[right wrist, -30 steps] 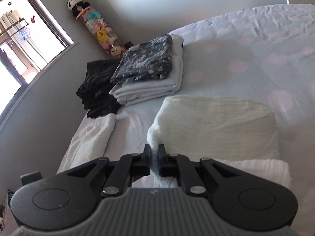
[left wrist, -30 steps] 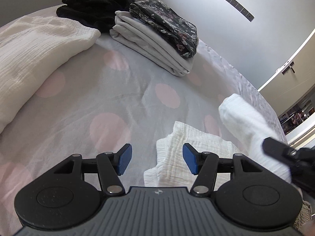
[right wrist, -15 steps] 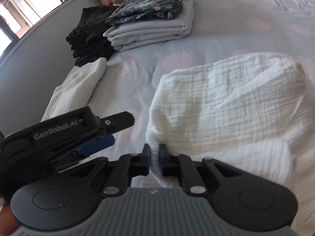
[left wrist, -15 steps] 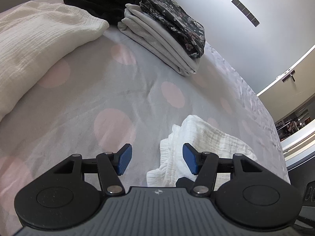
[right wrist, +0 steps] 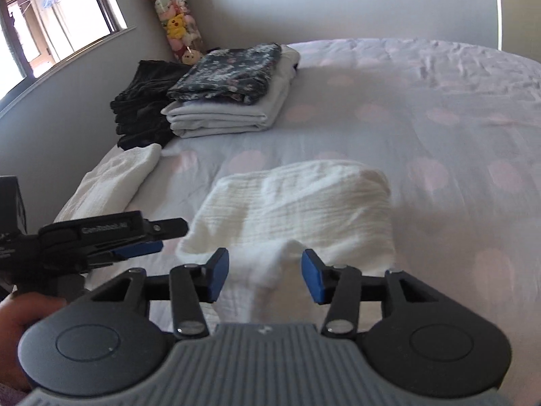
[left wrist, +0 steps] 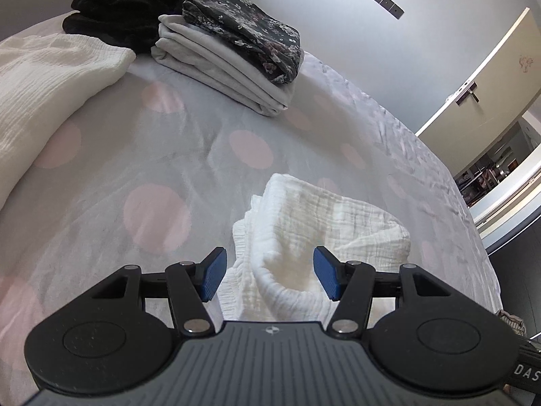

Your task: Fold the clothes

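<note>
— Bed (left wrist: 203, 155) first, stretching ahead of both grippers. Beyond them, at the far end?

— Stack of folded clothes (left wrist: 230, 57), well ahead of the left gripper (left wrist: 267, 274) and off to its left; black pile (left wrist: 128, 6) just behind that. Long white cloth (left wrist: 50, 77) far to the left.

— And the piece being worked on?

— White folded garment (right wrist: 297, 209), lying flat on the bed right in front of the right gripper (right wrist: 262, 275), near edge between its blue pads. Long axis running across, left to right. Looks doubled over already; whether another fold is due, cannot tell.

— Nearer tool?

— Right one, square over the near edge. Left one just off to its left, pointing in across the garment's left end (left wrist: 321, 233).

— Grip?

— Both spread wide, nothing pinched. Both held low, angled forward and down. Hand (right wrist: 23, 318) wrapped round the left handle.
</note>
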